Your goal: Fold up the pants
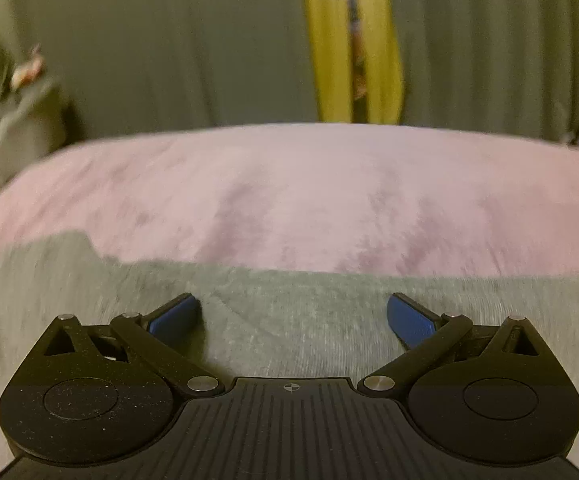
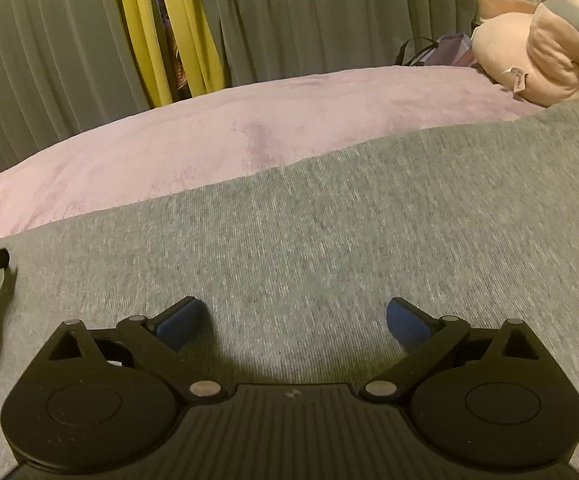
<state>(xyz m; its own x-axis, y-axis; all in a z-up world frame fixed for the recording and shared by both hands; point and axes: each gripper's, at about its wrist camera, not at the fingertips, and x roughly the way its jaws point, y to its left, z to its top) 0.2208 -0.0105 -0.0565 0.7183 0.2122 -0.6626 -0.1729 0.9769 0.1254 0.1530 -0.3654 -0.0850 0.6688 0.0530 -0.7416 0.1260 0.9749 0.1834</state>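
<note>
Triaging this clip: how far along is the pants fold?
Done: the grey pants lie flat on the pink blanket, far edge straight. In hand: nothing; left tongs and right tongs both hang open over the cloth. Left: whether further folds remain can't be told; the full garment isn't visible.

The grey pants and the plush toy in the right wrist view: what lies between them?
In the right wrist view, only a narrow strip of the pink blanket shows between the far corner of the grey pants and the plush toy; nothing else lies there.
</note>
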